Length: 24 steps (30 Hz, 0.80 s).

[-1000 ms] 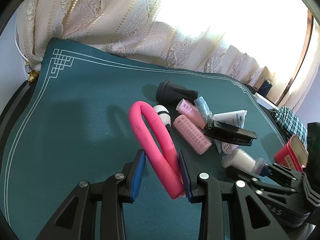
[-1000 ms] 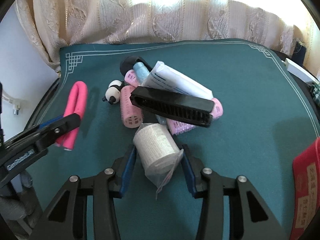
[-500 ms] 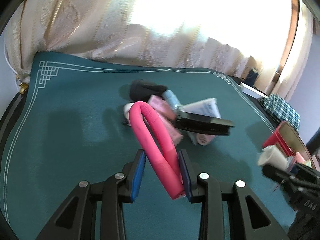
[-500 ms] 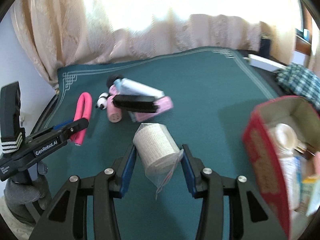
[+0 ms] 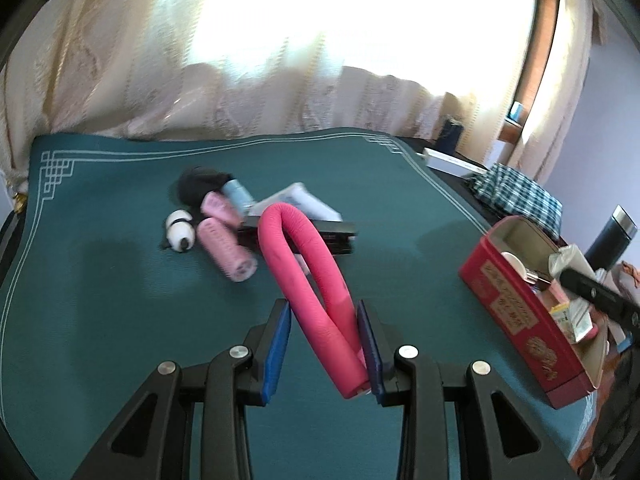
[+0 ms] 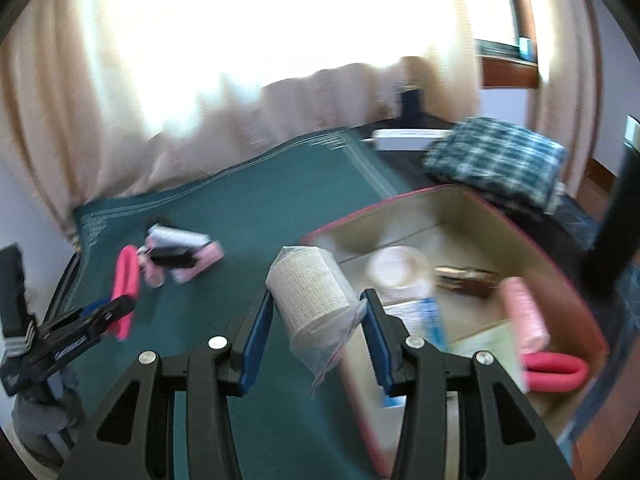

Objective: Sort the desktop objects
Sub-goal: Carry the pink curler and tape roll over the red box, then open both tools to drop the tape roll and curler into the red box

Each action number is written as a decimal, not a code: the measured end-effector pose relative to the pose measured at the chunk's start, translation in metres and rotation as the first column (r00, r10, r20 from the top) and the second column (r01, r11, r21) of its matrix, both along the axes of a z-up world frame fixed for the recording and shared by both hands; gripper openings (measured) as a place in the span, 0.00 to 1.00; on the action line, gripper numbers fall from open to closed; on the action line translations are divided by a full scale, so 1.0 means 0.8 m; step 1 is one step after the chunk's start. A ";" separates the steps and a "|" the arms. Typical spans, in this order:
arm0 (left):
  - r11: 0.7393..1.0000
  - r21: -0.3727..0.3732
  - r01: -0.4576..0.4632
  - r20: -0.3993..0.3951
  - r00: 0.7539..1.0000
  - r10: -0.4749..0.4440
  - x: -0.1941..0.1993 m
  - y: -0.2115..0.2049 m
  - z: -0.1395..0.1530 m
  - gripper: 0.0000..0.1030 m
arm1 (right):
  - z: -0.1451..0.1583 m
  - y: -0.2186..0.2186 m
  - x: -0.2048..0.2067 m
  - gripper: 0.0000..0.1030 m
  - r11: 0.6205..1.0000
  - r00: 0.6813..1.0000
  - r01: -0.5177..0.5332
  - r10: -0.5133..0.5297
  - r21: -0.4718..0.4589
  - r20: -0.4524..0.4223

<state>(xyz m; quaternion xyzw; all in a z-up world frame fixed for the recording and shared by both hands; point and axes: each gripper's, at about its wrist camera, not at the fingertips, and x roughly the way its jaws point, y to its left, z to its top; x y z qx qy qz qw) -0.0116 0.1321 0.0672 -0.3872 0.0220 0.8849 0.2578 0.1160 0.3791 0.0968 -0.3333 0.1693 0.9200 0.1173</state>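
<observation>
Two grippers: pink foam roller [image 5: 310, 280]; bandage roll [image 6: 308, 292]

Curtain [image 5: 280, 92]: pale, patterned, hanging behind the table, sunlit.
Mat [image 5: 100, 300]: green, white border lines, covering the tabletop.
Checked cloth [image 6: 496, 160]: folded, blue and white, past the mat's far right corner.
White box [image 6: 408, 138]: flat, just beside the cloth.
Dark flask [image 5: 610, 240]: upright, metal-topped, at the right edge.
</observation>
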 end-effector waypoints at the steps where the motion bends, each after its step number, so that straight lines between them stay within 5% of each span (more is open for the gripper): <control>1: 1.000 -0.002 0.006 -0.003 1.000 -0.006 0.003 0.004 0.002 0.35 | 0.001 0.010 0.002 0.47 1.000 1.000 0.020 -0.020 -0.004 0.000; 9: 0.998 -0.020 0.066 -0.018 0.998 -0.066 0.027 0.051 0.014 0.35 | 0.002 0.076 0.020 0.50 0.992 0.992 0.123 -0.123 -0.017 0.006; 14: 0.994 -0.035 0.106 -0.026 0.994 -0.107 0.041 0.084 0.022 0.35 | -0.003 0.098 0.031 0.70 0.990 0.991 0.135 -0.136 -0.044 -0.013; 24: 0.976 -0.052 0.212 -0.037 0.976 -0.214 0.065 0.164 0.038 0.35 | -0.004 0.119 0.061 0.70 0.988 0.988 0.142 -0.145 -0.061 -0.060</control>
